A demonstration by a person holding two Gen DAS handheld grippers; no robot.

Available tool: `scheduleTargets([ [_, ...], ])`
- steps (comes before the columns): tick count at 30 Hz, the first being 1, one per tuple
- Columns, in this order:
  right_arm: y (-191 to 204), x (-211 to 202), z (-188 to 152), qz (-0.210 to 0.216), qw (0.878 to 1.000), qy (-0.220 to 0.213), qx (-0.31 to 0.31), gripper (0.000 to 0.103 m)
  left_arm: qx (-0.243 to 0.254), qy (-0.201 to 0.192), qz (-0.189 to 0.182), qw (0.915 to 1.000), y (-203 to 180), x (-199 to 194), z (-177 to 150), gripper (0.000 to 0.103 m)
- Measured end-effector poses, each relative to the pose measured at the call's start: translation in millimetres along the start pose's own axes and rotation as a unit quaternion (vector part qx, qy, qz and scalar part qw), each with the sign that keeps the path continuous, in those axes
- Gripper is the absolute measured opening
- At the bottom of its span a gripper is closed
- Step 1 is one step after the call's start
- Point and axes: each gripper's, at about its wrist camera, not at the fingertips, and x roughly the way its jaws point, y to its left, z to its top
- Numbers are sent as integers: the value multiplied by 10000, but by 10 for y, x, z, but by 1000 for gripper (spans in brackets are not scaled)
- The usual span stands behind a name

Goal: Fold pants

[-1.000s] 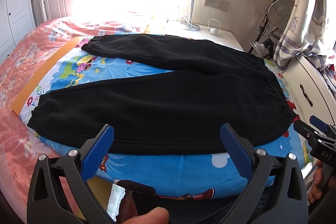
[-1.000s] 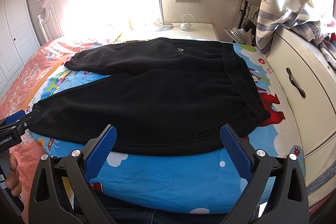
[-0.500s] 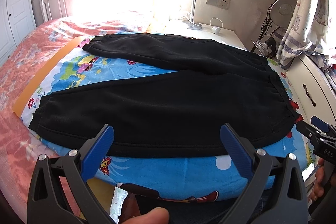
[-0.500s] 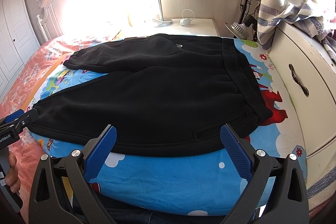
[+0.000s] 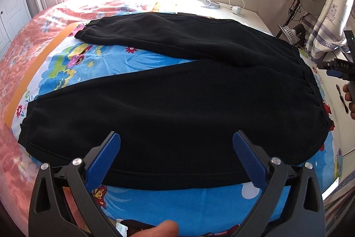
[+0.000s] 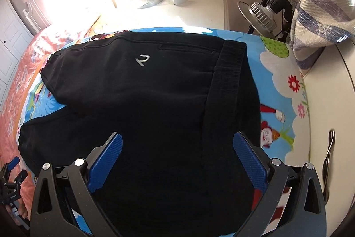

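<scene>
On the cartoon sheet (image 5: 137, 63), black pants (image 5: 177, 103) beneath both gaping tongs (image 5: 176, 148) (image 6: 177, 148).

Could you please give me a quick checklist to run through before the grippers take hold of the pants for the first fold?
1. Pants lying flat on the blue cartoon sheet: ok.
2. Legs spread apart, not stacked: ok.
3. Left gripper open, holding nothing: ok.
4. Right gripper open, over the waistband end: ok.
5. Left gripper over the near leg's edge: ok.
6. Fingers touching the fabric: cannot tell.
</scene>
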Motion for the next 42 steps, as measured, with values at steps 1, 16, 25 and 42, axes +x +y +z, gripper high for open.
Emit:
scheduleTargets([
  [1,-141,117,207,-66,9999,99,-64,97,-48,46,-17,10000,13,77,25,101],
  [16,-248,1539,1668,116,9740,1347,-1819,88,-493,556,502,9960,302,514,288,101],
  [25,-170,1474,1633,472,9686,1165,-2143,12,-716,600,473,9945,311,554,404,101],
  [42,824,-225,-758,889,9712,-977,-1981,7,-2184,21,-2256,9494,633,1113,1768,75],
])
